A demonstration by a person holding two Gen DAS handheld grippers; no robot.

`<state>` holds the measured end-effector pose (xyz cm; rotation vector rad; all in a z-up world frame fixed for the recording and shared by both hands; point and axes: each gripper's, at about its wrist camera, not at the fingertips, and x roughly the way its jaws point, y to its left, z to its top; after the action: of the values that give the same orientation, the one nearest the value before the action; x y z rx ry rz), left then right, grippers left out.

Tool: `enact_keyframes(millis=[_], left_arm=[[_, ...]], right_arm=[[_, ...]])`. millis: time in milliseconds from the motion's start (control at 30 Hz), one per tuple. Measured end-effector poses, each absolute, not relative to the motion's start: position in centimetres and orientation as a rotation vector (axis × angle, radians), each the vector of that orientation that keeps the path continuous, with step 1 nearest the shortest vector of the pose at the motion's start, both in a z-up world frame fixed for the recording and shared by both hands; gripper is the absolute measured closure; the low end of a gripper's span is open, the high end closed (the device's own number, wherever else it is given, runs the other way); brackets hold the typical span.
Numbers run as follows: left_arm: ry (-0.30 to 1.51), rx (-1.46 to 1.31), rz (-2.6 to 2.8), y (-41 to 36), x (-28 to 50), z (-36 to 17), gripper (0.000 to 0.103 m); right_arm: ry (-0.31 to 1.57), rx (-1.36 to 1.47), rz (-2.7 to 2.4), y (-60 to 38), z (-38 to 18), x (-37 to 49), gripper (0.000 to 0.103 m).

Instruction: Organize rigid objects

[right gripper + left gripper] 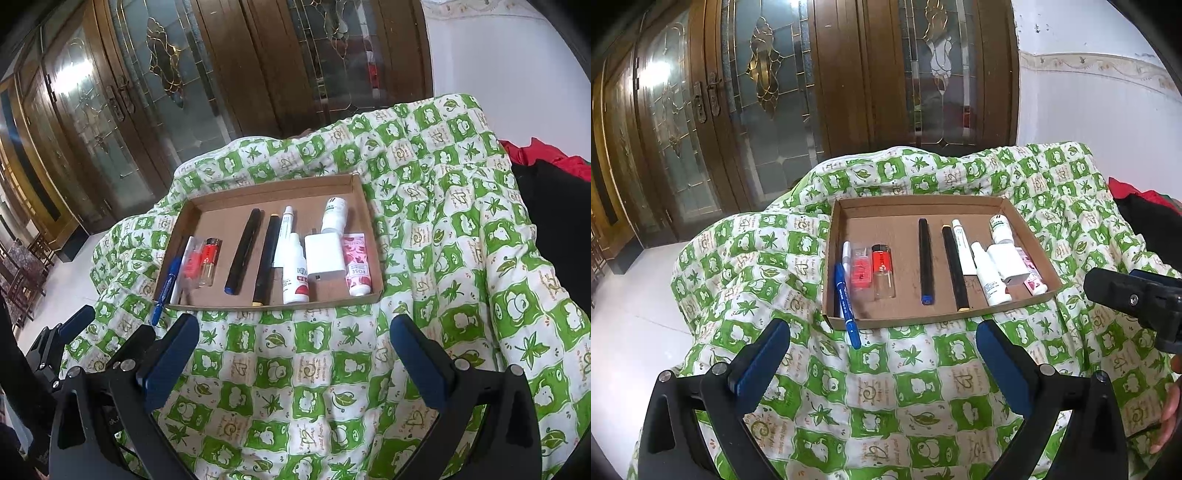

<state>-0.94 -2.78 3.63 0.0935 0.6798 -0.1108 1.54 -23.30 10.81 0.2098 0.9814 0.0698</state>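
- Left gripper (882, 354): fingers spread wide, nothing held, poised above quilt (908, 387) just short of tray (846, 206).
- Blue pen (846, 308): at tray's left end, tip over the near rim onto quilt.
- White pen (846, 254): beside blue pen, inside tray.
- 2 lighters, clear-red (860, 269) and orange (882, 271): side by side, flat on tray floor.
- 2 black sticks (925, 258) (955, 267): parallel, mid-tray.
- White tube (285, 236), spray bottle (295, 273), white box (325, 258), white bottle (334, 214), rose tube (356, 266): grouped at tray's right end.
- Right gripper (294, 350): fingers spread wide, nothing held, above quilt near tray's front rim.
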Motion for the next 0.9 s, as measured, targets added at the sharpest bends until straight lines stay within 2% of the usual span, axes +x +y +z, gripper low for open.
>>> enact_keyframes(millis=[900], left_arm=[[0.64,0.037,-0.109,-2.2,-1.6,4.8,0.001]], right_arm=[[0.988,0.213,0.077,-23.2,10.9,1.6,0.0]])
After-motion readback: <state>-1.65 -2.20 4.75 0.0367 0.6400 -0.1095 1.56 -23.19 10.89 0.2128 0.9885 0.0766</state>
